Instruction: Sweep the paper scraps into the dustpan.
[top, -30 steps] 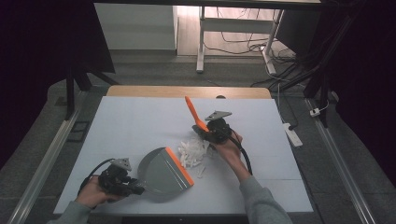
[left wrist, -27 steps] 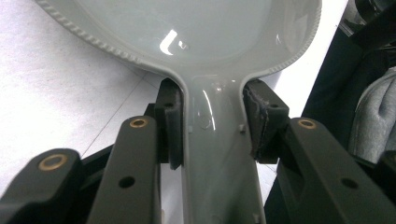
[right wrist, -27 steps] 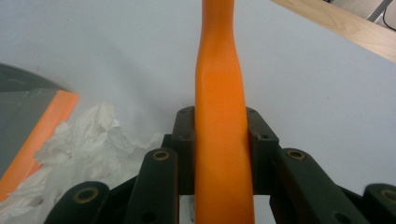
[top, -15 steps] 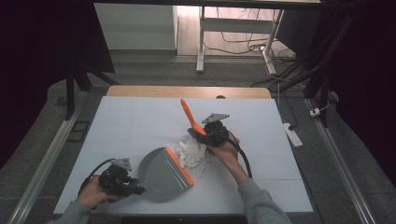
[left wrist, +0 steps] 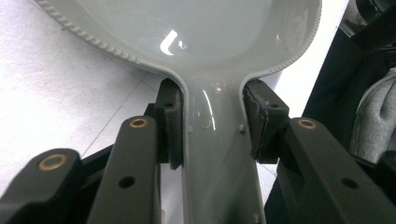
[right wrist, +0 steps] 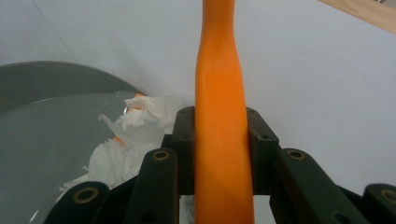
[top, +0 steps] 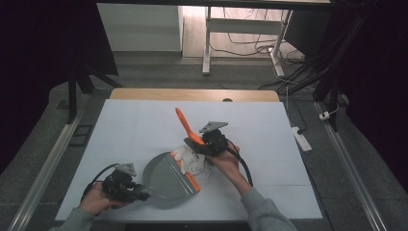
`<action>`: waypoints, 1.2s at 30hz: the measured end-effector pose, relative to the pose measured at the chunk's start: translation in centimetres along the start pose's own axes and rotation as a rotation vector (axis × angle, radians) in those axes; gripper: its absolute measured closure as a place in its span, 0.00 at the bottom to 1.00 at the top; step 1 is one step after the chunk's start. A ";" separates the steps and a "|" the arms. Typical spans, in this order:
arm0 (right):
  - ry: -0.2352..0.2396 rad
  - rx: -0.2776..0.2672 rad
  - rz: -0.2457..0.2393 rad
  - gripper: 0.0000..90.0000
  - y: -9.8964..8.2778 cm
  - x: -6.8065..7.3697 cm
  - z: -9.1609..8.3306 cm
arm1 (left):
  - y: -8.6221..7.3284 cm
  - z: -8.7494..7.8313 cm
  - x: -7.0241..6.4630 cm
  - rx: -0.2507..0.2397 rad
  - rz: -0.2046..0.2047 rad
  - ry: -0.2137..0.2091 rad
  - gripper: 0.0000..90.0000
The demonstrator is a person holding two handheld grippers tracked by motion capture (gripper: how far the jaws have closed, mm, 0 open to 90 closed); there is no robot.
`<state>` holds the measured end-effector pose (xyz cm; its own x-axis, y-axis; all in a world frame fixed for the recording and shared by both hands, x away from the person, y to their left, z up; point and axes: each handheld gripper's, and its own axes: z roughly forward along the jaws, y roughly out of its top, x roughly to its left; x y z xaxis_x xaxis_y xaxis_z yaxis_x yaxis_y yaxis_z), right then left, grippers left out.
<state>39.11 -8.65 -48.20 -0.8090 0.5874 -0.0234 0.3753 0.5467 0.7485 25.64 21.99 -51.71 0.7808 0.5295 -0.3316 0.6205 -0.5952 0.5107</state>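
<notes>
With the left gripper (top: pixel 139 193) clamped on the grey dustpan (top: pixel 168 179) handle at lower centre and the right gripper (top: pixel 204 144) clamped on the orange brush (top: pixel 186 127), the torn white paper (top: pixel 191 160) sits at the pan's orange lip, seemingly mid-sweep, not yet inside.

Jaws clamp the orange brush handle (right wrist: pixel 219 116) beside crumpled white paper (right wrist: pixel 126 140) on the grey dustpan (right wrist: pixel 42 121).

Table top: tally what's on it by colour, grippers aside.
Grey: 1, the dustpan, handle clamped in the left gripper
Orange: 1, the brush, handle clamped in the right gripper
White: 1, the crumpled paper pile at the dustpan's orange-edged lip
Total: 3
</notes>
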 end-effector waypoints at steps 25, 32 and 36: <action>0.125 -0.023 -0.081 0.78 1.2 4.9 0.3 | 0.0 0.1 0.0 -0.002 -0.002 -0.001 0.68; 0.145 -0.068 -0.096 0.78 1.8 5.6 -0.6 | -0.1 0.1 -0.1 -0.006 -0.005 0.000 0.68; 0.139 -0.103 -0.082 0.78 2.2 5.2 -1.5 | -0.1 0.1 -0.1 -0.007 -0.005 0.000 0.68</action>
<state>35.01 -5.26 -45.68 -0.8925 0.4511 -0.0005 0.2631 0.5215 0.8117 25.53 21.94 -51.79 0.7778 0.5326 -0.3338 0.6238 -0.5886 0.5142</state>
